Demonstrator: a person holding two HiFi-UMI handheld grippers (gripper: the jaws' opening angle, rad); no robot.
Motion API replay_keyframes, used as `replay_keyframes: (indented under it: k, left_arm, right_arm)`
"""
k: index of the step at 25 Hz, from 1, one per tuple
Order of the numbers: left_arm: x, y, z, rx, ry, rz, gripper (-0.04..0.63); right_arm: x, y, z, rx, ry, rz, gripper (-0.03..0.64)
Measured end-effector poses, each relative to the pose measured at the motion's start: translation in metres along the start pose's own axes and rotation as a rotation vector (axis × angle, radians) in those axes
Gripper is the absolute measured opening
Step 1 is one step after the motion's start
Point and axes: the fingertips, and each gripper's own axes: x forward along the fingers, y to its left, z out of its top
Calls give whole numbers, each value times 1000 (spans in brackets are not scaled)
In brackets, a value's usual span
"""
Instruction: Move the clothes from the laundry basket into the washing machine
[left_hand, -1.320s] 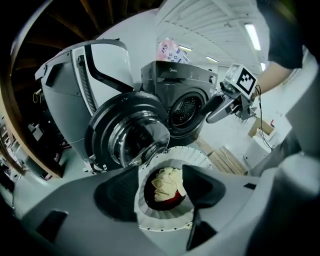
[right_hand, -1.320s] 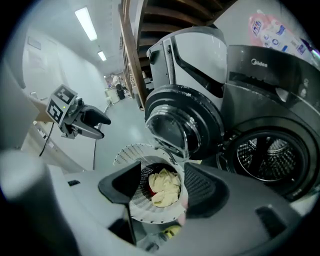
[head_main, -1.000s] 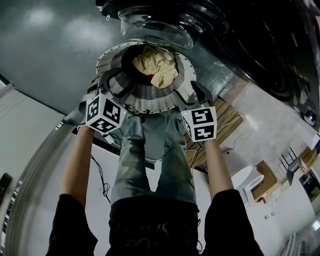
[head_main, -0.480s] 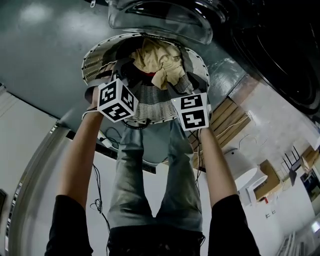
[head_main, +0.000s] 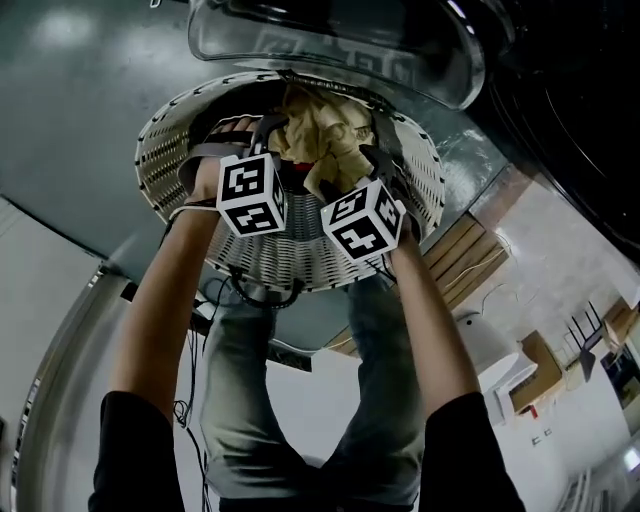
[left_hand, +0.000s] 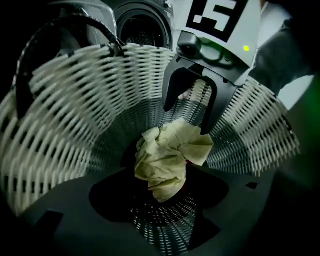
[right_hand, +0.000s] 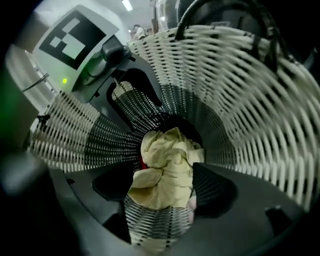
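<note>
the left gripper (left_hand: 159, 212) and the right gripper (right_hand: 160, 220) are both pointing down into one white woven basket (left_hand: 65, 110), jaws released, having just been opening, grasping nothing. one crumpled yellow cloth (left_hand: 167, 157) is lying just ahead of both pairs of jaws, not pinched, over one red scrap (right_hand: 143, 166). one washing machine (left_hand: 144, 30) is showing beyond the rim.

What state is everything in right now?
Basket: upright, holds clothes.
Yellow cloth: crumpled on top, ungripped.
Left hand-held gripper: open, jaws just been opening, cloth ahead between them.
Right hand-held gripper: open, jaws just been opening, cloth ahead between them.
Washer door: open.
</note>
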Motion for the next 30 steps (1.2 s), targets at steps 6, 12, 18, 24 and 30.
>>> replay_keyframes:
  k: [6, 12, 18, 24, 30]
  left_arm:
    - [63, -12, -17, 61, 29, -26, 363]
    - [98, -16, -20, 95, 44, -23, 408]
    - [140, -12, -32, 130, 71, -17, 437]
    - [181, -14, -48, 118, 86, -47, 439]
    - [195, -15, -56, 65, 95, -24, 327]
  right_arm:
    - [58, -8, -25, -159, 74, -42, 399]
    - [89, -9, -26, -227, 119, -67, 428]
    - [127, -23, -39, -285, 176, -84, 453]
    - [158, -31, -50, -281, 207, -75, 437]
    - [166, -39, -47, -269, 199, -99, 362]
